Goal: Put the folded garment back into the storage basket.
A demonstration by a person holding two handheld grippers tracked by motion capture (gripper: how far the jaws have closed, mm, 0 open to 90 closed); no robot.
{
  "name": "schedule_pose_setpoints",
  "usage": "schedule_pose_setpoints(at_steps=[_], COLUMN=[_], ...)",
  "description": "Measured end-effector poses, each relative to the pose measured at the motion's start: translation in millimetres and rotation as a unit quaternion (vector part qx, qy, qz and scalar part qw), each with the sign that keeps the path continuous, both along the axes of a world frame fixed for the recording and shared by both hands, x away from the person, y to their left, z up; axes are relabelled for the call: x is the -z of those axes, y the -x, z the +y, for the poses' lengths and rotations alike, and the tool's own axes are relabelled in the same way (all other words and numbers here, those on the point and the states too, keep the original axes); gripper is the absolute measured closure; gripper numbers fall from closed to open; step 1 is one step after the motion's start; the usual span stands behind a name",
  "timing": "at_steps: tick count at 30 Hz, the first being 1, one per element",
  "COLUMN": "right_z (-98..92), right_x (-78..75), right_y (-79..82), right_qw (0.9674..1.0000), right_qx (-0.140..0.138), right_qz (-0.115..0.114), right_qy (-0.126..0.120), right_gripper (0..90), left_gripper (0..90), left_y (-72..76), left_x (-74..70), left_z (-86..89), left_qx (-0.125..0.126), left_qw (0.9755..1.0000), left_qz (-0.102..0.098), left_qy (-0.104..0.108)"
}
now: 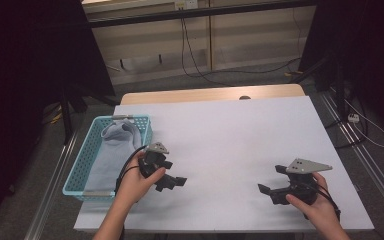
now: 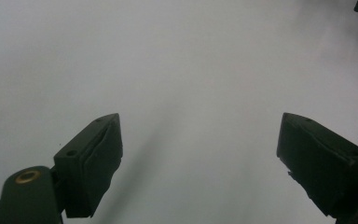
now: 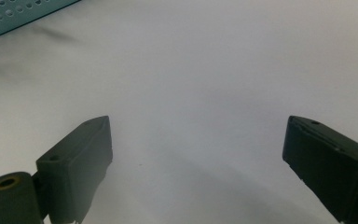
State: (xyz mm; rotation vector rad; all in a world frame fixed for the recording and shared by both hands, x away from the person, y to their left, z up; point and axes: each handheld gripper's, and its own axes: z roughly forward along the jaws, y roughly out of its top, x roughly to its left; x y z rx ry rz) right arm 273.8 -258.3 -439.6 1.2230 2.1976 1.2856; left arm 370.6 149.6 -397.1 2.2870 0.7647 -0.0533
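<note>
Grey folded cloth (image 1: 114,147) already lies in the turquoise perforated plastic basket (image 1: 75,172), just behind the left gripper (image 1: 172,182); both it and the right gripper (image 1: 270,192) gape empty above the white table (image 1: 230,140), so little seems left.

Blue basket (image 3: 28,16) – cut off at the right gripper view's top edge

Both hand-held grippers, the left gripper (image 1: 172,181) and the right gripper (image 1: 270,187), are black with blocky jaws, grey three-cornered top plates, brass-ringed screw holes and trailing black cables.
</note>
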Motion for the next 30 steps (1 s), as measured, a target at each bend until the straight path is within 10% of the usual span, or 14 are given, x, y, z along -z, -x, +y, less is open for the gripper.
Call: schedule_pose_setpoints(at_steps=[30], right_z=[-20.1], right_x=[-0.5], right_y=[10.6], right_qw=[0.9999], right_qx=[0.009], right_qz=[0.004], right_qy=[-0.002], right_gripper=[8.0], left_gripper=[14.4], left_y=[8.5], left_x=[14.4], left_z=[18.4], left_qx=[-0.009], left_qw=[0.9998], left_qz=[0.003], left_qy=[0.02])
